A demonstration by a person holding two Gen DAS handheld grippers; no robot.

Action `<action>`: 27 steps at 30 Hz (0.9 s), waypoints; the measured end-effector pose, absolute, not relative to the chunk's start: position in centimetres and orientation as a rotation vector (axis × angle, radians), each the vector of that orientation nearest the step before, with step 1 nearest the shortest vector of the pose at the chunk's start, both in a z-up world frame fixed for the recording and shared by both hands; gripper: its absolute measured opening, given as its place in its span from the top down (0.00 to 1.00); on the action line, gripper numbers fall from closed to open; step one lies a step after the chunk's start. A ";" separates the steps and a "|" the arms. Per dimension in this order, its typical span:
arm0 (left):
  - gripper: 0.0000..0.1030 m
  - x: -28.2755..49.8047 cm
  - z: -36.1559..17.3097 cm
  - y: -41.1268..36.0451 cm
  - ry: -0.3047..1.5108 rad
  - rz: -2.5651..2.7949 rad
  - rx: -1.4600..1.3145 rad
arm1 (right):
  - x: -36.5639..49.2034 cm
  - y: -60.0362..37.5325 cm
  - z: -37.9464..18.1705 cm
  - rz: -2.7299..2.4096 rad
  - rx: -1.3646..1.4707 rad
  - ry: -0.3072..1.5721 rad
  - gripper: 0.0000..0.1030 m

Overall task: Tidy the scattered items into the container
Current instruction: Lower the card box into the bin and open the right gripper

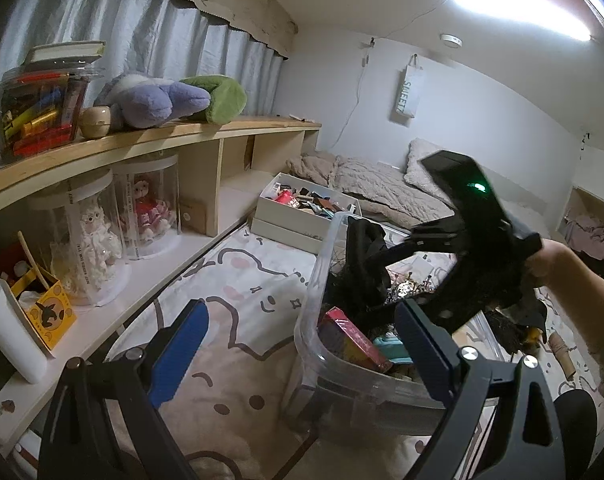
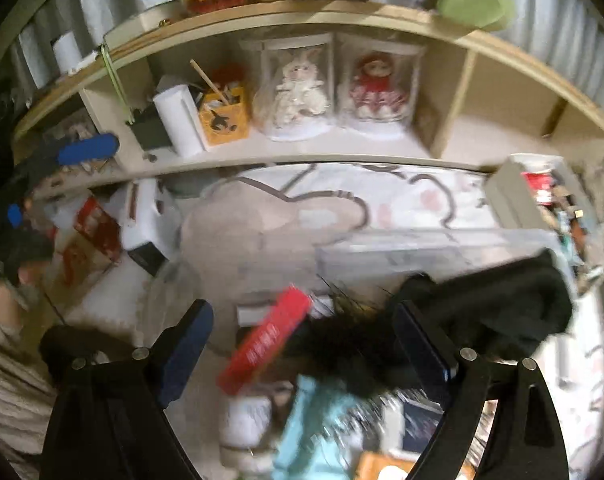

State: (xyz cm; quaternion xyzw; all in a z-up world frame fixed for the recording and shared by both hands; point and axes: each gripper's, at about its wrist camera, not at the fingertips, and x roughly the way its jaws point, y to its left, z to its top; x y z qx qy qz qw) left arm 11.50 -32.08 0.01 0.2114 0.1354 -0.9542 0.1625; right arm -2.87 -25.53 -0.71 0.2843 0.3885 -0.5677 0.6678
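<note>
The left tongs [image 1: 302, 344] are gaping apart, empty, at the near rim of the clear plastic bin [image 1: 321, 264]. The right tongs [image 2: 302, 344], also apart, are hanging over its red box [image 2: 268, 338] and black cloth [image 2: 513, 300].

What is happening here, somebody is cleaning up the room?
Yes. A person holds a gripper in each hand over a patterned blanket. The right gripper hangs open above a clear plastic bin, which already holds a red box, a black cloth and other small things. The left gripper is open and empty beside the bin. More clutter lies on the blanket nearby.
</note>
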 end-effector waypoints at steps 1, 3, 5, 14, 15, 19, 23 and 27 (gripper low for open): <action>0.08 11.6 0.0 -32.1 0.389 -2.723 0.602 | -2.6 -25.0 -0.7 -1.306 0.608 0.913 0.11; 0.08 11.7 0.1 -32.1 0.396 -2.725 0.599 | -1.9 -24.0 -1.1 -1.349 0.526 1.000 0.11; 0.08 11.8 0.0 -32.1 0.407 -2.727 0.595 | -1.7 -23.6 -2.0 -1.337 0.493 1.060 0.11; 0.07 12.1 0.1 -31.5 0.410 -2.739 0.597 | 0.0 -25.4 -7.2 -1.270 0.442 1.252 0.11; 0.07 12.1 0.1 -31.4 0.409 -2.737 0.598 | 0.0 -25.8 -7.4 -1.275 0.451 1.243 0.11; 0.07 12.2 0.4 -31.1 0.396 -2.740 0.598 | -0.2 -27.2 -7.0 -1.301 0.467 1.171 0.11; 0.07 12.3 0.4 -31.0 0.394 -2.740 0.600 | -0.3 -28.4 -6.8 -1.321 0.483 1.116 0.11; 0.07 12.3 0.4 -30.9 0.396 -2.743 0.599 | -0.2 -29.0 -6.9 -1.334 0.485 1.107 0.11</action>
